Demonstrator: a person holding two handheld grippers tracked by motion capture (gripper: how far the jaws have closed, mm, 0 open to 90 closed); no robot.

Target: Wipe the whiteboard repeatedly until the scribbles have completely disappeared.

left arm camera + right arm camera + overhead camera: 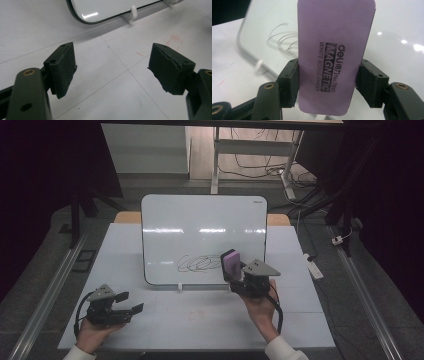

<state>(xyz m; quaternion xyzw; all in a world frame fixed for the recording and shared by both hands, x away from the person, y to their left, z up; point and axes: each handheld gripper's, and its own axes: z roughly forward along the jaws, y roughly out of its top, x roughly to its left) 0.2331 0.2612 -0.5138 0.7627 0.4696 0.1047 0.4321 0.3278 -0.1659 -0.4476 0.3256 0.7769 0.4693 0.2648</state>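
A whiteboard (200, 227) stands tilted on the table, with a black scribble (199, 263) near its lower edge. My right gripper (234, 270) is shut on a purple whiteboard eraser (230, 261), held upright just in front of the board, right of the scribble. In the right gripper view the eraser (334, 53) fills the space between both pads (290, 82), its printed label facing the camera. My left gripper (129, 302) rests low at the table's front left, open, nothing between its fingers. The left gripper view has its pads (62, 68) wide apart over bare table.
The white table (200, 315) has faint red marks (173, 41) in front of the board. The board's white feet (132, 12) stand on the table. Beyond the table are desk legs and cables (260, 167) on the floor, and a power strip (314, 266) at the right.
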